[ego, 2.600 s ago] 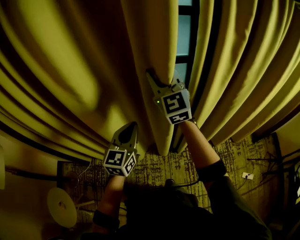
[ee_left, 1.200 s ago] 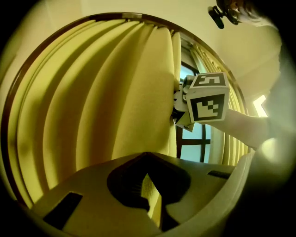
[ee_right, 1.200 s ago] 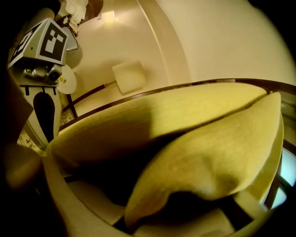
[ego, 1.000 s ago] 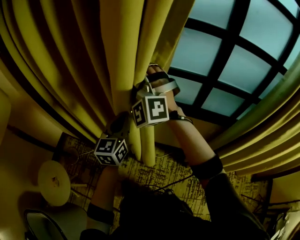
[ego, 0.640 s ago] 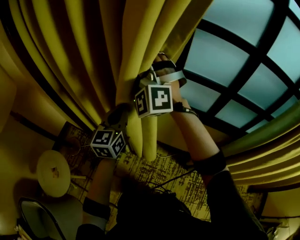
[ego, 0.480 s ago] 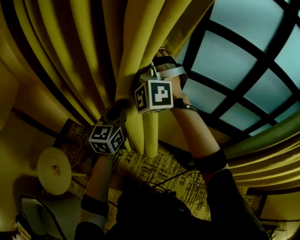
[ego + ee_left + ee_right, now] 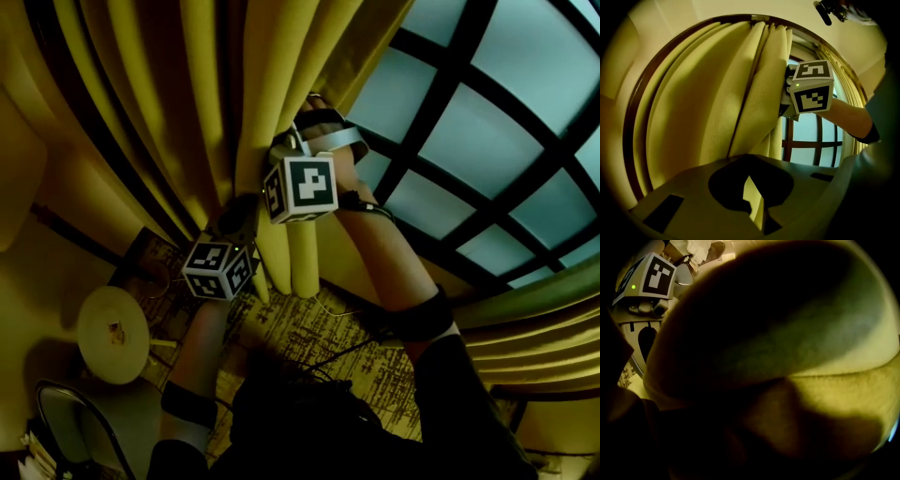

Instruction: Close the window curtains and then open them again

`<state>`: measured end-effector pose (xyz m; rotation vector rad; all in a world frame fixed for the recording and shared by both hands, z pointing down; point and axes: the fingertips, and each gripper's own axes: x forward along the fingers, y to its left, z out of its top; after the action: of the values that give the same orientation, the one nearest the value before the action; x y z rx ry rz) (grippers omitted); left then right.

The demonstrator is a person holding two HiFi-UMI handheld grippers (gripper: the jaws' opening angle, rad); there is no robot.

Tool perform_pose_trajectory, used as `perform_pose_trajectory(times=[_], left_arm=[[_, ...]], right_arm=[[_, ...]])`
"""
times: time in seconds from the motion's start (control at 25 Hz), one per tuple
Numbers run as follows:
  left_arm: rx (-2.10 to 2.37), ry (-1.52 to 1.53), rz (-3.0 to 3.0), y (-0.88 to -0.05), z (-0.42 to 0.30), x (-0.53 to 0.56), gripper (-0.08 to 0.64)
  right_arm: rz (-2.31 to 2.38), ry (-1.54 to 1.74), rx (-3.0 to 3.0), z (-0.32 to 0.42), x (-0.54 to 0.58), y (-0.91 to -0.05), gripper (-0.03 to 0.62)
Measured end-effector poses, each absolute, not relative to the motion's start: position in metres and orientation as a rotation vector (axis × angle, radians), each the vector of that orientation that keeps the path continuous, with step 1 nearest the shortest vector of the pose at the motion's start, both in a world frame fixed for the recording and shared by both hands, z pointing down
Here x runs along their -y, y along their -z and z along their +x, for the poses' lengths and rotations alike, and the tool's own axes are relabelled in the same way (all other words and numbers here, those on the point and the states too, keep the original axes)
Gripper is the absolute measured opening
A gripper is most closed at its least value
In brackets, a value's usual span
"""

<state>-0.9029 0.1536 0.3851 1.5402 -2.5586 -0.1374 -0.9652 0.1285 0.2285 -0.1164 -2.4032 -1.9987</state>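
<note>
The yellow left curtain (image 7: 234, 84) hangs bunched in thick folds beside the dark-barred window (image 7: 469, 122). In the head view my right gripper (image 7: 292, 148) is shut on the curtain's leading fold at its window-side edge. My left gripper (image 7: 242, 212) sits just below and to the left, nosed into the same folds. In the left gripper view its jaws (image 7: 752, 199) are shut with a sliver of yellow cloth between them, and the right gripper's marker cube (image 7: 812, 86) shows against the curtain (image 7: 717, 103). Cloth (image 7: 787, 333) fills the right gripper view and hides the jaws there.
The right curtain (image 7: 534, 300) hangs at the lower right. A round white table (image 7: 112, 335) and a chair (image 7: 66, 422) stand at the lower left on a patterned carpet (image 7: 319, 342). A pale wall (image 7: 37, 159) lies left of the curtain.
Both grippers have carried the left curtain leftward. Its folds are bunched tighter, and the narrow gap between the curtains has become a broad stretch of bare window.
</note>
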Motion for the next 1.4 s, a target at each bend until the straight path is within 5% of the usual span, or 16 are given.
perform_pose_trajectory(times=[1.4], left_arm=[[2.497,0.069,1.573,-0.396,-0.982,-0.178,0.006]], right_arm=[[-0.106,1.963,2.450,-1.038,-0.164,-0.243,0.044]])
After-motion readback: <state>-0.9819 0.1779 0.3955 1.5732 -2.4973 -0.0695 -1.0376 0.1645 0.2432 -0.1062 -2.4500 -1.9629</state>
